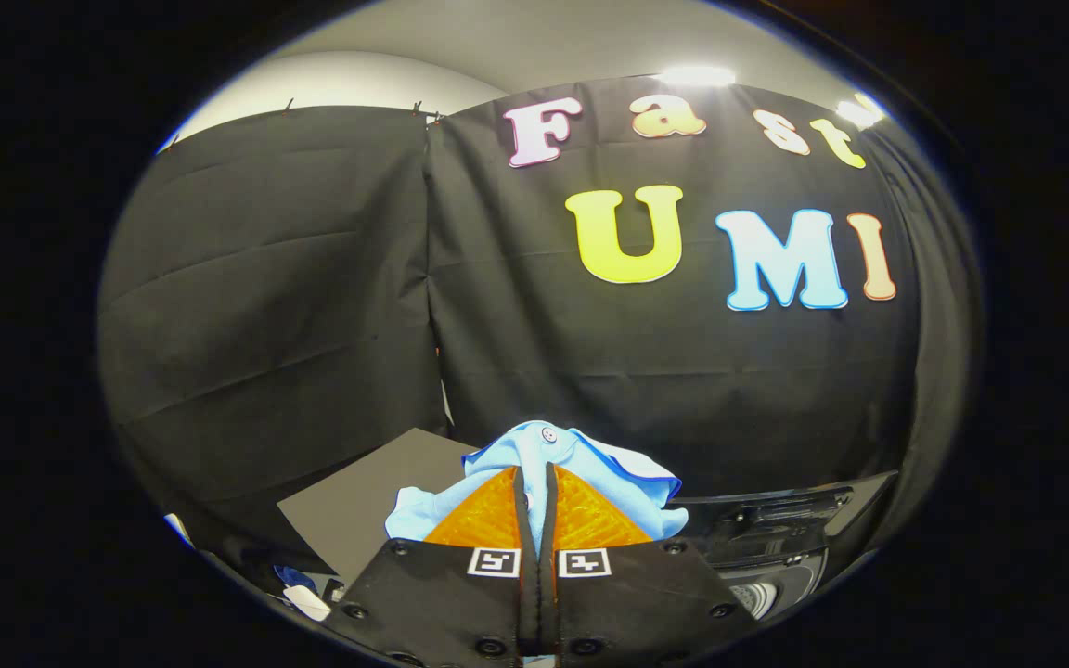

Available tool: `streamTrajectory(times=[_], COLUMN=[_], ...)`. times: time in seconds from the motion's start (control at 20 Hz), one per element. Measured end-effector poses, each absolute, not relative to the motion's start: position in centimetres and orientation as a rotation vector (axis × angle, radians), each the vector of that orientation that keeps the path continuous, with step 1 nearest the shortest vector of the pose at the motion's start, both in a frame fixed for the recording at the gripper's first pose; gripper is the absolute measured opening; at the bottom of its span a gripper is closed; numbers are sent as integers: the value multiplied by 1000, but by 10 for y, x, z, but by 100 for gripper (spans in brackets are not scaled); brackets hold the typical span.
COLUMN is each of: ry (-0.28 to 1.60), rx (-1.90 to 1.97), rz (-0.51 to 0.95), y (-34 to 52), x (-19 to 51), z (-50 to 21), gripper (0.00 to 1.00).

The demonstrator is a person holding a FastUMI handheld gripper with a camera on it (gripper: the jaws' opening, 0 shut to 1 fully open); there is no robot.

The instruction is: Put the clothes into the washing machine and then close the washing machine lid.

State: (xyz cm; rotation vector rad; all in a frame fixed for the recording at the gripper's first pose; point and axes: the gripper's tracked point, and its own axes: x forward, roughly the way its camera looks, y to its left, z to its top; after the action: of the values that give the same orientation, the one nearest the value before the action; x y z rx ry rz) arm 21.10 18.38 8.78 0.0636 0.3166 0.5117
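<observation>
My gripper (535, 475) is shut on a light blue garment (624, 480), a shirt with a white button near its top. The cloth is pinched between the two orange fingers (488, 516) and bunches out on both sides and above them. It hangs lifted in the air in front of the black cloth wall. Low to the right, past the fingers, the dark top of the washing machine (776, 529) shows with its raised lid edge and part of a round opening (762, 594).
A grey flat board (367, 506) lies to the left behind the garment. Small blue and white items (302, 594) sit low on the left. Black cloth walls close off the space all around.
</observation>
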Motion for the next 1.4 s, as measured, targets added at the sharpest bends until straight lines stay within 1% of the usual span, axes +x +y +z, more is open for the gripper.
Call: streamTrajectory(times=[0.55, 0.85, 1.2, 1.4], ry=[294, 304, 330, 352], rx=[93, 109, 113, 109], rz=[374, 308, 246, 241], y=[72, 20, -25, -35], x=[221, 224, 230, 233], z=[79, 61, 34, 13], gripper=[1, 1, 1, 1])
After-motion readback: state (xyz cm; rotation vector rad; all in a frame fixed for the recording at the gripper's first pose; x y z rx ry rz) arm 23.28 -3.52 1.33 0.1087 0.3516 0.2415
